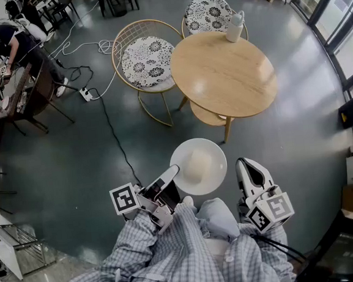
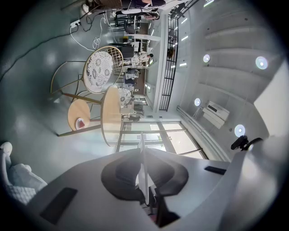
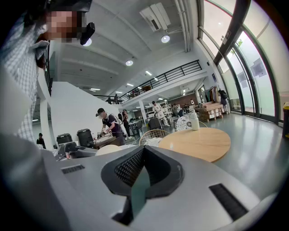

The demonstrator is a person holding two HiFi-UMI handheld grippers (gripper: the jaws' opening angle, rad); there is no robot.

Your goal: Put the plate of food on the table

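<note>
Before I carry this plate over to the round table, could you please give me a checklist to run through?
1. Left gripper clamped on the rim of the white plate: ok.
2. Food sitting near the plate's middle: ok.
3. Right gripper helping to carry: not ok, it is shut, empty, beside the plate.
4. Room on the round wooden table: ok, only a white bottle at its far edge.
5. Black cable off the way: ok, it lies to the left.
</note>
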